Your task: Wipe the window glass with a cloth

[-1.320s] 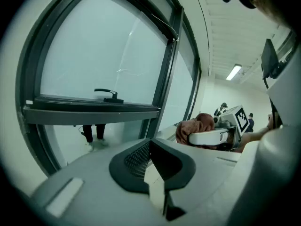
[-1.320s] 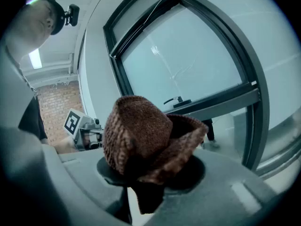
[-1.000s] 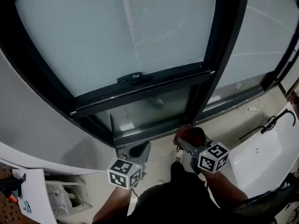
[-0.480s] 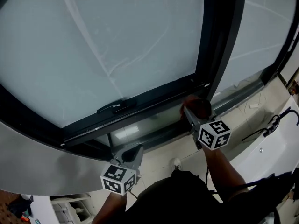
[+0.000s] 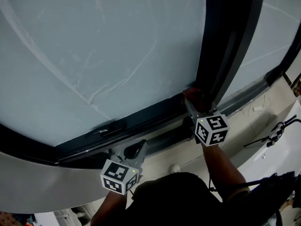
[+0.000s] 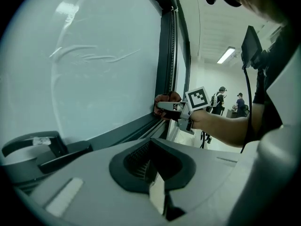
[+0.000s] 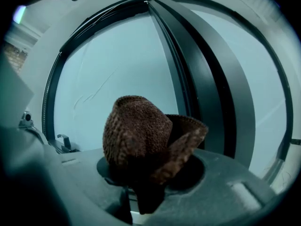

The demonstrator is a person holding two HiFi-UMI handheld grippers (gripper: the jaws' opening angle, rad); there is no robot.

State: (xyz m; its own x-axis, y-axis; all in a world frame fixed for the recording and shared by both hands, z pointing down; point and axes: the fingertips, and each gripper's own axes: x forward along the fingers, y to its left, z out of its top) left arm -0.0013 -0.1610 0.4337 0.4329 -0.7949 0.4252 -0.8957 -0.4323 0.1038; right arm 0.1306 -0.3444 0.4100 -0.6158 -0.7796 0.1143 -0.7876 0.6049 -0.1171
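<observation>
Right tool (image 5: pixel 189 106) grips cloth (image 7: pixel 137 136) — at glass (image 5: pixel 94 46) corner.

The window glass (image 5: pixel 103 46) is a wide, pale grey-blue pane, upright, crossed by thin curved streaks and smears. The cloth (image 7: pixel 141 140) is dark brown with a coarse, nubbly weave. It is bunched into a rounded fold with one flap out to the right, pinched in the right gripper (image 5: pixel 189 105). It sits at the pane's lower right corner, against the dark frame (image 5: pixel 221 55).

Left tongs (image 5: pixel 134 149) low, jaws together, right tongs (image 5: pixel 190 105) raised, gripping cloth (image 7: pixel 141 140)
</observation>
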